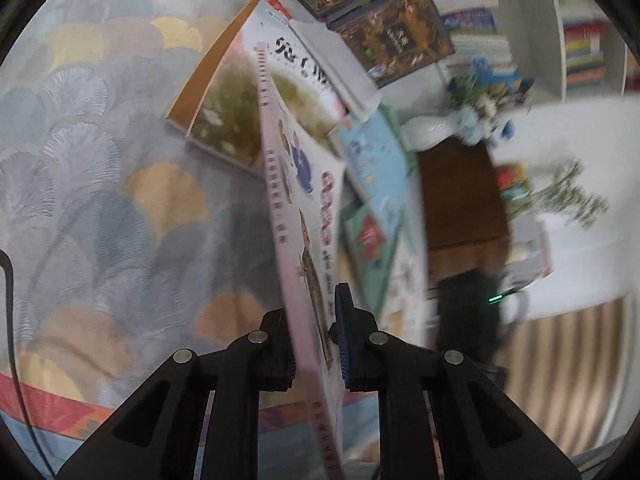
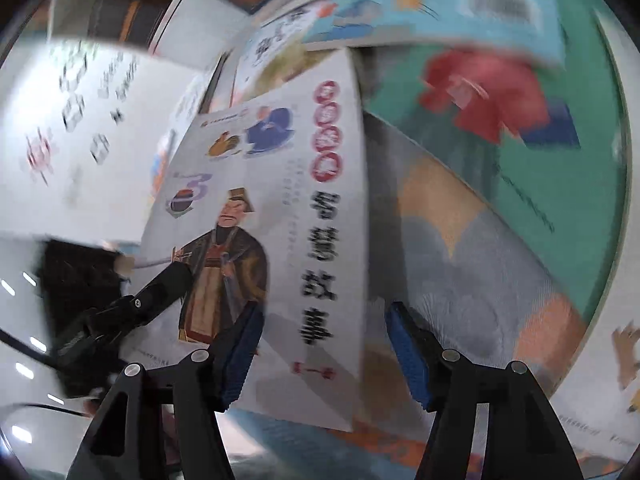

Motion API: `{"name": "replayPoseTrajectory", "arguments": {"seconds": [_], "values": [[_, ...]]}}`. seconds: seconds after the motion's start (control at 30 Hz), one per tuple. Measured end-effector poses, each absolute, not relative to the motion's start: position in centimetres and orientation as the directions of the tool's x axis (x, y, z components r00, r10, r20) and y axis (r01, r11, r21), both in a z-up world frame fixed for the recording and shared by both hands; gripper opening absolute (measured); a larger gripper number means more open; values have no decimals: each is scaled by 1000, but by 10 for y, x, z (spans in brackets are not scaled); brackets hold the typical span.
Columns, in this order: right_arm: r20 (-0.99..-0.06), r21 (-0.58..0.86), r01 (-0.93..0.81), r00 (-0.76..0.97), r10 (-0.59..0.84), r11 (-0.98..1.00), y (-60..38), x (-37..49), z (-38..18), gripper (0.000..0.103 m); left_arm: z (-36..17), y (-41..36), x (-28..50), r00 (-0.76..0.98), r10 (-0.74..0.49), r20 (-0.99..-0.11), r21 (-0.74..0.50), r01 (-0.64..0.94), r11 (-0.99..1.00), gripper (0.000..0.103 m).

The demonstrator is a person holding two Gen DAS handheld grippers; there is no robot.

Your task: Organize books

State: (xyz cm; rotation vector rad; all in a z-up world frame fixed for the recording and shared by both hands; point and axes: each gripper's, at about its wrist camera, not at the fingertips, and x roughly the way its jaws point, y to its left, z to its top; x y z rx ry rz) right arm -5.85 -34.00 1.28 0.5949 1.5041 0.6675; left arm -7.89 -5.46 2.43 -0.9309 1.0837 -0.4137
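Fan-patterned bedspread (image 1: pixel 100 168) remains strewn with books (none stacked yet) while the left tool (image 1: pixel 314 344) clamps the storybook (image 1: pixel 304 216) and the right tool (image 2: pixel 324 336) gapes around it.

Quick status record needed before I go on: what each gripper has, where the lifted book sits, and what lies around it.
left gripper: shut on the white storybook, gripping its lower edge
book pose: lifted on edge, pink spine toward the left wrist camera
right gripper: open, fingers either side of the same book's cover, not pressing
surface: patterned cloth
nearby: green book, light blue book, brown-spined book lying flat
background: bookshelf, blurred
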Motion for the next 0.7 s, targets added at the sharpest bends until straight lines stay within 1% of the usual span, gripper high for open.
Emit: {"name": "replayPoseTrajectory", "arguments": {"seconds": [0.07, 0.13, 0.27, 0.33, 0.37, 0.4, 0.43, 0.47, 0.5, 0.53, 0.6, 0.63, 0.67, 0.7], "values": [[-618, 783, 51, -50, 785, 620, -352, -58, 3, 64, 24, -48, -77, 458, -729, -510, -853, -157, 498, 13], [-548, 827, 117, -55, 835, 551, -356, -58, -7, 69, 23, -44, -77, 468, -750, -468, -880, -170, 444, 13], [-419, 883, 201, -73, 905, 425, -346, -58, -20, 72, 18, -39, -79, 476, -776, -413, -911, -206, 358, 13], [-386, 895, 215, -69, 920, 391, -336, -59, -21, 71, 15, -37, -80, 475, -782, -404, -915, -218, 340, 13], [-390, 895, 208, -62, 919, 394, -334, -59, -18, 69, 15, -37, -80, 471, -779, -414, -910, -221, 350, 12], [-392, 898, 195, -55, 918, 395, -331, -57, -15, 58, 16, -37, -79, 465, -775, -429, -903, -224, 366, 12], [-392, 902, 177, -50, 919, 395, -329, -57, -10, 51, 17, -37, -79, 457, -771, -442, -897, -227, 380, 11], [-424, 893, 147, -38, 905, 425, -326, -59, -1, 48, 16, -34, -80, 455, -767, -453, -892, -232, 389, 11], [-448, 887, 118, -22, 894, 447, -325, -59, 4, 38, 16, -31, -80, 450, -759, -471, -882, -240, 406, 11], [-475, 876, 87, -7, 880, 474, -323, -59, 10, 32, 16, -29, -80, 440, -748, -497, -868, -244, 433, 11], [-552, 834, 23, 22, 834, 551, -320, -59, 25, 30, 19, -31, -77, 398, -691, -603, -795, -226, 563, 12], [-602, 797, -24, 39, 797, 604, -315, -59, 31, 27, 21, -34, -78, 382, -662, -644, -758, -204, 620, 12], [-677, 726, -108, 60, 733, 679, -305, -61, 42, 27, 24, -39, -77, 367, -626, -688, -714, -186, 675, 12], [-712, 684, -153, 74, 698, 713, -299, -63, 48, 27, 27, -45, -77, 355, -605, -712, -684, -160, 711, 12]]}}
